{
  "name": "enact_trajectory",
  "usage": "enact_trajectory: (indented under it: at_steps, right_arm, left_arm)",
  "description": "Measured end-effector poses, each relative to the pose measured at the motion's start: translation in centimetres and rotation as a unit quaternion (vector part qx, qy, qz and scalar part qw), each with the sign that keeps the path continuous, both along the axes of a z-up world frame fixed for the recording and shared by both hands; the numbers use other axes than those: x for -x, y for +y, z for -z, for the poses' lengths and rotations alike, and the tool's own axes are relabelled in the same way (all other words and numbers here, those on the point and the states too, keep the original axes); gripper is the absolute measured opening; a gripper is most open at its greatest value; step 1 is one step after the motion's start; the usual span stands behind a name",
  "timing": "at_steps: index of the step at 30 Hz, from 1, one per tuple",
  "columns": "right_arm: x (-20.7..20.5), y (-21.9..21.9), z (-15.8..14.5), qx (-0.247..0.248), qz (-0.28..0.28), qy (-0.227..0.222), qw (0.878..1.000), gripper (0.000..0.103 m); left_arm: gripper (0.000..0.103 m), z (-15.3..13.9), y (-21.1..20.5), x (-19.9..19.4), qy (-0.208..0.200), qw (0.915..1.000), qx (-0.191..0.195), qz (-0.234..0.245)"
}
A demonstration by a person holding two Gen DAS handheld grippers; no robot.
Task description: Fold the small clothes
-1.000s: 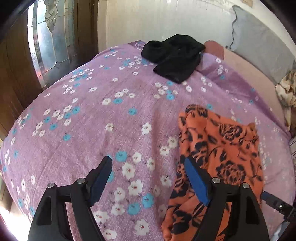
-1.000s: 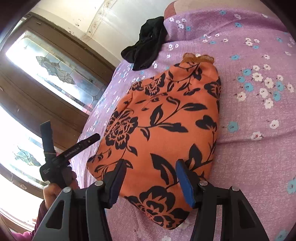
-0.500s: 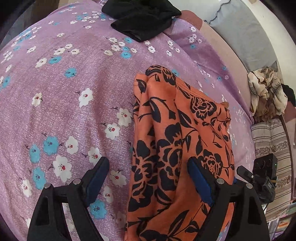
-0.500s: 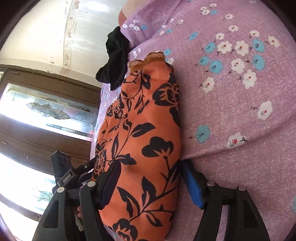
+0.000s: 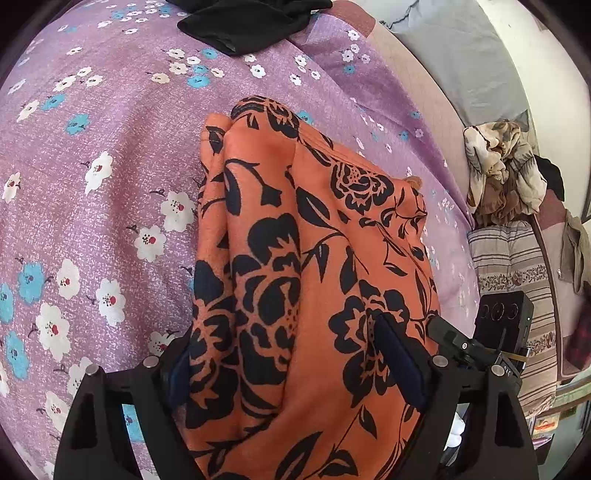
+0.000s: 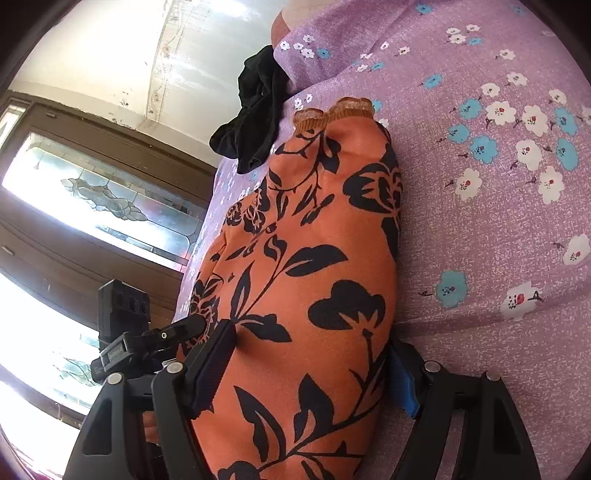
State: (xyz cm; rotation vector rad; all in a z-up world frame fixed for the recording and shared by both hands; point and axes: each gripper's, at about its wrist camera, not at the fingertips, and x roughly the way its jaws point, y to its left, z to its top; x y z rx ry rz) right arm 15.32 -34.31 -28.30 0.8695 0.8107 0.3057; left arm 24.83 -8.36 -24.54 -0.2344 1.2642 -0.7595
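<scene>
On my left side, the left gripper (image 5: 291, 365) has its jaws spread wide around the near end of the orange floral garment (image 5: 310, 266), which lies in a long bundle on the purple flowered bedspread (image 5: 92, 155) — cloth fills the gap, but nothing is pinched yet. To the right, my right gripper (image 6: 306, 373) straddles the same end equally wide, one finger on top, the other low against the bedspread. I'd close both at matching depth, catching every layer, so the fold lifts evenly — the black garment (image 5: 243, 22) beyond waits its turn.
</scene>
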Motion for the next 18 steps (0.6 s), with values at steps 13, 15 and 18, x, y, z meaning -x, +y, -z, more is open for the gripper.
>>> enact_trajectory:
  at_steps: [13, 15, 18]
  right_arm:
    - [1.7, 1.0, -2.1, 0.064, 0.023, -0.034, 0.997, 0.047]
    - [2.0, 1.1, -2.8, 0.076, 0.022, -0.042, 0.996, 0.045]
    - [2.6, 1.2, -3.7, 0.098, 0.026, -0.053, 0.993, 0.045]
  left_arm:
    - [0.043, -2.5, -2.0, 1.8, -0.084, 0.9956, -0.040, 0.001]
    - [0.042, -3.0, -2.3, 2.1, -0.092, 0.9948, -0.044, 0.001]
    - [0.042, -3.8, -2.6, 2.8, -0.101, 0.9938, -0.046, 0.003]
